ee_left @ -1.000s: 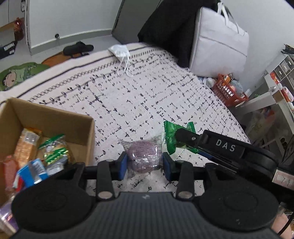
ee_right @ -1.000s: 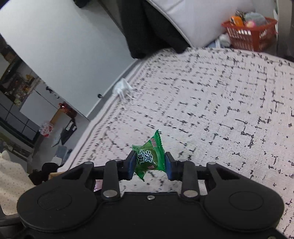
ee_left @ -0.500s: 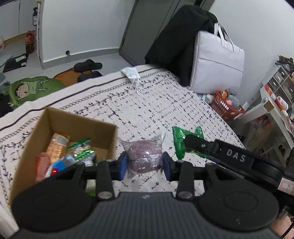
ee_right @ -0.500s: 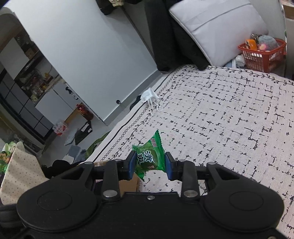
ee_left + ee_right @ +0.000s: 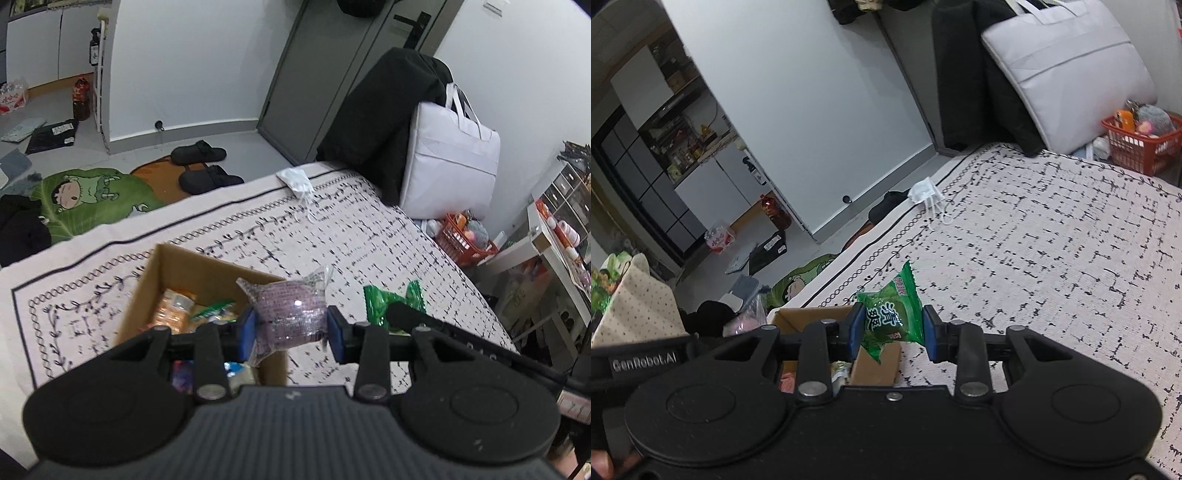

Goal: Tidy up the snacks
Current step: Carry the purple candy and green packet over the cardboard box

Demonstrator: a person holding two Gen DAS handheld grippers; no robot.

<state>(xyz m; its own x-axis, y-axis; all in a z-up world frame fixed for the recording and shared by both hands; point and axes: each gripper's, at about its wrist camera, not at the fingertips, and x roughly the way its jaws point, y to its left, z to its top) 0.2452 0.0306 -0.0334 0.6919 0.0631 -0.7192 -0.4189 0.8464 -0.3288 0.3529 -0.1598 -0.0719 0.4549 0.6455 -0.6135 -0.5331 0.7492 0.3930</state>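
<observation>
My left gripper [image 5: 291, 330] is shut on a purple round snack in clear wrap [image 5: 290, 314], held in the air over the right wall of a cardboard box [image 5: 147, 280]. The box sits on the patterned bed cover and holds several snack packets [image 5: 173, 306]. My right gripper [image 5: 891, 330] is shut on a green candy packet [image 5: 892, 314], lifted above the box's near corner [image 5: 877, 363]. In the left wrist view the same green packet [image 5: 384, 299] shows to the right, gripped by the other tool's dark fingers [image 5: 402, 315].
A white face mask [image 5: 299, 181] lies at the bed's far edge. A black garment and a white tote bag [image 5: 447, 158] stand at the far corner. An orange basket [image 5: 465, 240] sits off the right side. Slippers [image 5: 199, 155] and a green mat lie on the floor.
Both grippers have risen with their snacks and moved left toward the box. The box now lies under the left gripper and has come into the right wrist view.
</observation>
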